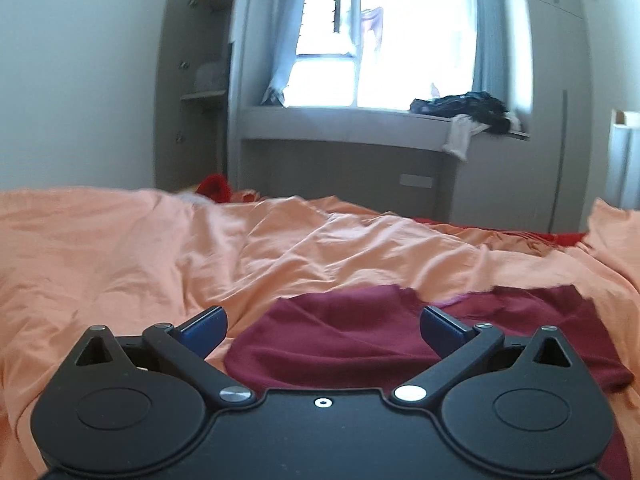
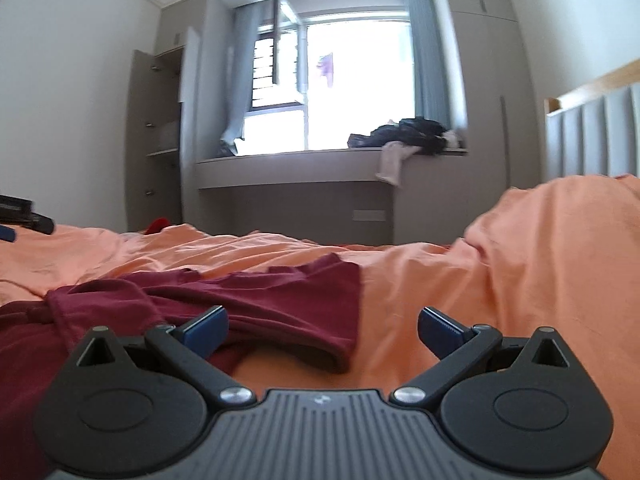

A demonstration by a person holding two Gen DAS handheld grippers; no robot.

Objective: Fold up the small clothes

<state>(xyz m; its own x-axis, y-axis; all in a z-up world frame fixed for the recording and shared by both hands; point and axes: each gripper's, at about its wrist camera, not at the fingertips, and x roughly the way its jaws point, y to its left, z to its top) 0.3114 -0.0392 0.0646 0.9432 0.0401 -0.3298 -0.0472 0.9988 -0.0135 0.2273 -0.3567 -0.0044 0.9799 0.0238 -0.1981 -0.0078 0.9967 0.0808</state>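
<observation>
This is a bedroom in a home. A bed covered with a rumpled orange sheet [image 1: 160,248] fills the foreground, and a padded grey headboard [image 2: 592,136] rises at its right edge. Beyond the bed's far edge, a bright window [image 2: 352,84] with pale blue curtains [image 2: 432,60] sits above a built-in grey window seat [image 2: 296,168], where a pile of dark clothes [image 2: 408,132] lies near the right end. Tall grey wardrobes flank the window, 1 with an open shelf unit [image 1: 200,80] on the left.
</observation>
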